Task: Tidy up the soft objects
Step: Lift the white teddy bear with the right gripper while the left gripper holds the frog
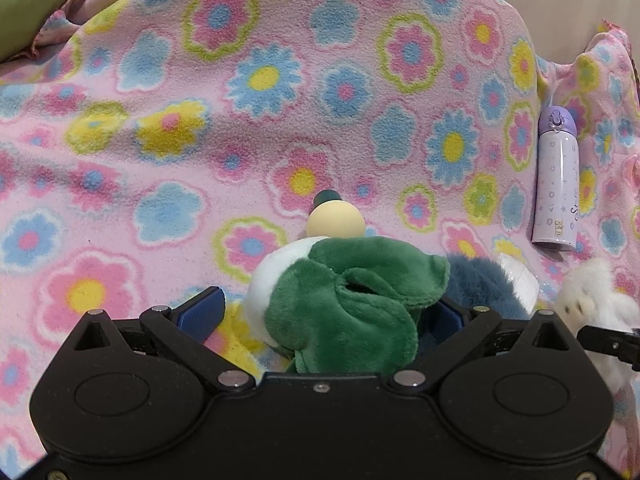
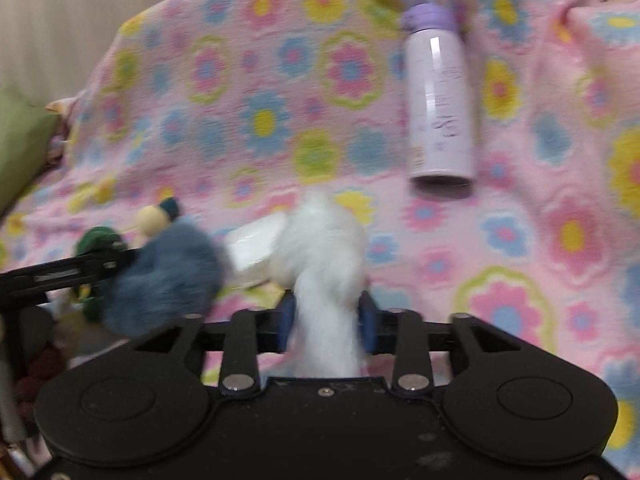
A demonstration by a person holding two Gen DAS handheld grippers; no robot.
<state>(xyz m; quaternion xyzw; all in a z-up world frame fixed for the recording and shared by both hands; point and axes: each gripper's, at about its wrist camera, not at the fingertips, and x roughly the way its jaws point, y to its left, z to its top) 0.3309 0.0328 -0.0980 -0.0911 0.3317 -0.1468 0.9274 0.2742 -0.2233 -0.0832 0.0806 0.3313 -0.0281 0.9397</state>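
Right gripper (image 2: 326, 326): blue pads clenched on a white furry plush (image 2: 322, 272), pinching a narrow part of it; the fuller, fluffy body stood out past the fingertips toward 12 o'clock. View blurred. At 10 o'clock of the white plush lay a clear plastic-wrapped packet (image 2: 256, 250), and at 9 o'clock a blue-grey furry plush (image 2: 168, 276), touching or just beside the left gripper's black finger.

Left gripper (image 1: 320, 320): jaws stood wide, the left blue pad (image 1: 202, 314) bare and apart from a green-and-white plush (image 1: 344, 300) that sat between the fingers; the right pad was hidden behind the green fabric, so I could not tell whether it touched. A cream ball with a dark green cap (image 1: 334, 218) rose from the plush at 12 o'clock.

A lilac insulated bottle (image 1: 556, 178) lay on its side on the pink flowered fleece blanket (image 1: 160, 80), at 2 o'clock from the left gripper, well apart. It carried small star and circle prints, cursive writing starting with "S", otherwise unreadable, and a small gold label, unreadable. A green cushion (image 1: 28, 4) sat at 10 o'clock, far edge.
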